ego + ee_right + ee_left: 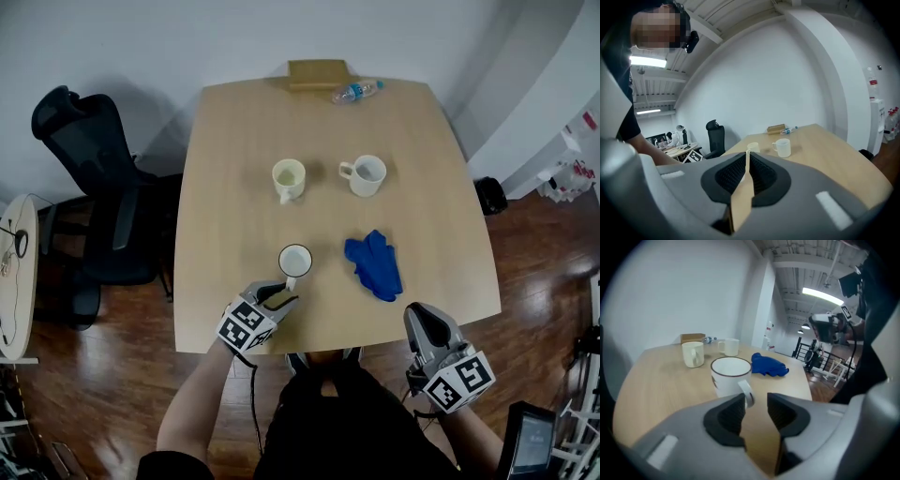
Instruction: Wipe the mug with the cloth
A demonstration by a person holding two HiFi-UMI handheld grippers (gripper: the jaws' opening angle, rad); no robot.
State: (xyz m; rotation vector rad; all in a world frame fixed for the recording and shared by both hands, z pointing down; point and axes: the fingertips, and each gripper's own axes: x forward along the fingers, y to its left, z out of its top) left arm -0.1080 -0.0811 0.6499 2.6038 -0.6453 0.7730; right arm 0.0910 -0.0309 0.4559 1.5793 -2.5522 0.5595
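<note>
**Approach to the mug handle**

Head view: the rimmed mug (295, 260) is standing near the table's (234, 169) front edge, handle facing the left gripper (284, 292), likely for an easy grasp; the blue cloth (374, 264) is lying just right of it. Left gripper view: the jaws are standing apart, the handle (746, 392) at their tips (not gripped). Right gripper view: the right gripper (746, 168) is hanging off the front-right corner, jaws together, empty.

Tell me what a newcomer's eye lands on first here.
The bright blue cloth lies crumpled on the pale table, toward its near right. To its left in the head view stands a dark-rimmed mug, with the left gripper right at its handle, jaws apart. A cream mug and a plain white mug stand at the table's middle.
</note>
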